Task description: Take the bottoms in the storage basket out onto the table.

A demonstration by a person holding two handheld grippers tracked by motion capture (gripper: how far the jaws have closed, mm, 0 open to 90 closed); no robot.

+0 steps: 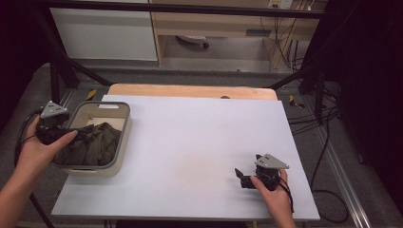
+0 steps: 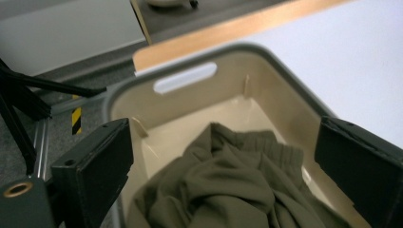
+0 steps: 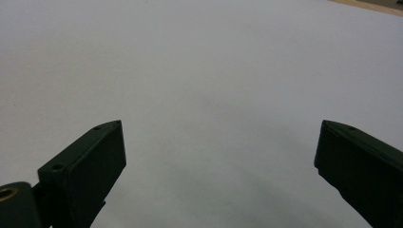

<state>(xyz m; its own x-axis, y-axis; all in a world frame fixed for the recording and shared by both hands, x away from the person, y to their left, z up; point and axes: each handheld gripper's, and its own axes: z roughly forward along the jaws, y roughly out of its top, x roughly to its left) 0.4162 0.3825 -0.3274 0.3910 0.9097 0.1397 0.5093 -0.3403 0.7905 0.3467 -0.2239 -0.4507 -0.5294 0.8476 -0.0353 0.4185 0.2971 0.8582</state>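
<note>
We see the crumpled olive-green cloth garment (image 1: 95, 142) lying inside the cream plastic bin with a grey rim (image 1: 124, 127), heaped toward the bin's near end. In the left gripper view the garment (image 2: 228, 190) is cut off by the lower edge of the picture, so we cannot make out its full shape or what kind of garment it is; its folds cover most of the bin floor, and only a pale strip of floor shows beyond it, below the slot handle in the far wall of the bin (image 2: 185, 78).

We hold the left gripper (image 1: 78, 134) over the bin's left rim, its jaws spread wide above the garment and holding nothing; whether they touch the cloth we cannot tell. In the high view our hand hides much of its body.

The right gripper (image 1: 242, 176) sits well to the right of the bin, near the front edge of the white-topped bench (image 1: 199, 142), jaws spread wide and empty over bare surface (image 3: 204, 95).

The bin stands at the bench's left edge, its left side seeming to overhang it. From the bin's right wall rightward the white top lies open to the far right edge.
</note>
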